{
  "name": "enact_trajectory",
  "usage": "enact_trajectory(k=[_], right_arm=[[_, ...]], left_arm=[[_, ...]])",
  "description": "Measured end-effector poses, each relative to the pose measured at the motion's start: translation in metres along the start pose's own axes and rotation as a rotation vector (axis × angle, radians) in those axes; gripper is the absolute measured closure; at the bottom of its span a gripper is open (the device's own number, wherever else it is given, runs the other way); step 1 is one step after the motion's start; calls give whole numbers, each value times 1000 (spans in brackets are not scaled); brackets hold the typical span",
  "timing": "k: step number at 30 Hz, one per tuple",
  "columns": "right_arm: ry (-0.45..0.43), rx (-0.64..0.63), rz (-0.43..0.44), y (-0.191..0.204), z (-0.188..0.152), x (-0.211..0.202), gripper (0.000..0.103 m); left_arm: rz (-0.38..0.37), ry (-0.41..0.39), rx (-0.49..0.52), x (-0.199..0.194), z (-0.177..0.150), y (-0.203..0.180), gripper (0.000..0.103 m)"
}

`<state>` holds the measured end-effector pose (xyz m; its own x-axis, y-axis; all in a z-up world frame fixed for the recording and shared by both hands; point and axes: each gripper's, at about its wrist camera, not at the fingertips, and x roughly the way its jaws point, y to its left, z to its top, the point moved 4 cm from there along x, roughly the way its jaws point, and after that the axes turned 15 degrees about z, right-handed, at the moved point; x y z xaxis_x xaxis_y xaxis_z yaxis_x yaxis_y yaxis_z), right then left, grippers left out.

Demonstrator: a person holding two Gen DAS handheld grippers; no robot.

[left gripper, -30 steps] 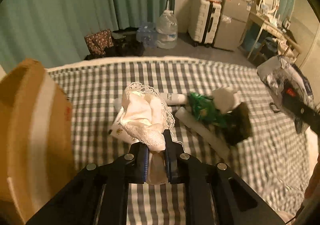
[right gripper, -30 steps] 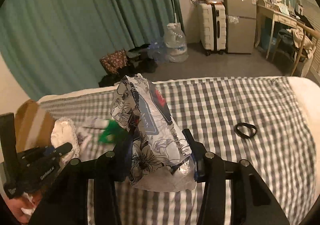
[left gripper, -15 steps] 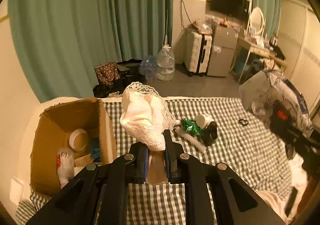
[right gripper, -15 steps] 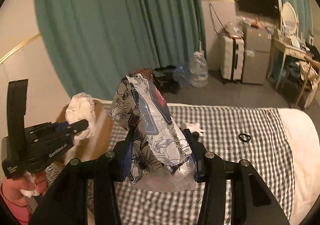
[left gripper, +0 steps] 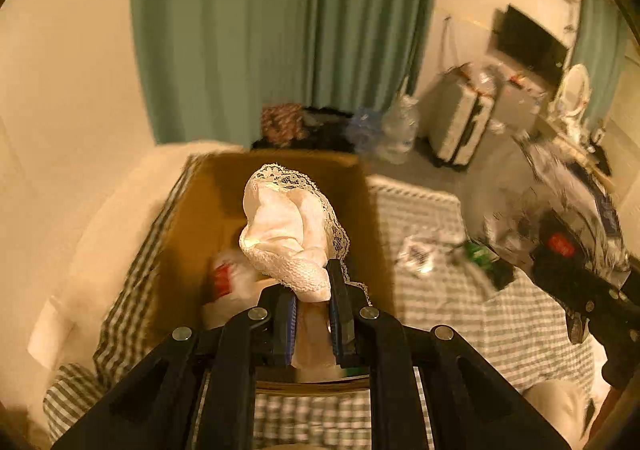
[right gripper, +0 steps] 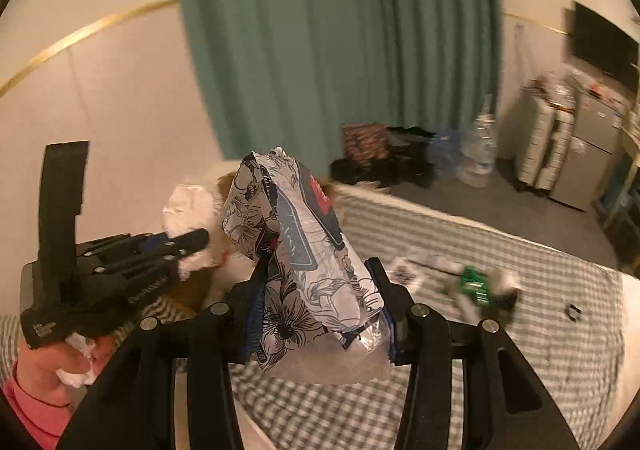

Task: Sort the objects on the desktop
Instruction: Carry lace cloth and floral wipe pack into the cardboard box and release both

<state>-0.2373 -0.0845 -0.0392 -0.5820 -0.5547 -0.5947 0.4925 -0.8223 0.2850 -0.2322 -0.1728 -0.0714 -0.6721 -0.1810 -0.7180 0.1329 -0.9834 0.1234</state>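
Observation:
My left gripper (left gripper: 312,294) is shut on a white lace cloth (left gripper: 292,230) and holds it above the open cardboard box (left gripper: 372,218); it also shows in the right wrist view (right gripper: 188,246). My right gripper (right gripper: 320,290) is shut on a floral-printed plastic pack (right gripper: 304,262), held in the air to the right of the box; the pack shows in the left wrist view (left gripper: 568,218). A green packet (right gripper: 474,284) and white items (left gripper: 420,254) lie on the checked bed cover (right gripper: 520,354).
The box holds a white item with a red label (left gripper: 224,278). A black ring (right gripper: 573,310) lies on the cover at the right. Beyond the bed are teal curtains (left gripper: 288,30), water jugs (right gripper: 478,158), a suitcase (left gripper: 460,126) and bags (right gripper: 400,158).
Both grippers have swung left with their loads. The left gripper now holds the lace cloth over the open box; the right gripper with the pack has followed toward it.

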Motion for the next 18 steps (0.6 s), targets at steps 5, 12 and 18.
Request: enact_trajectory(k=[5,12,18], right_arm=[[90,-15,53,11,-5,77,57],[143,57,82,-4,3,156,46],[107,152,108,-25,12,162,29]], left_arm=[[6,85,-8,52,-13,19,90],[14,159,8,92,-27,24,72],[-4,171,-7,92,-35,29,16]])
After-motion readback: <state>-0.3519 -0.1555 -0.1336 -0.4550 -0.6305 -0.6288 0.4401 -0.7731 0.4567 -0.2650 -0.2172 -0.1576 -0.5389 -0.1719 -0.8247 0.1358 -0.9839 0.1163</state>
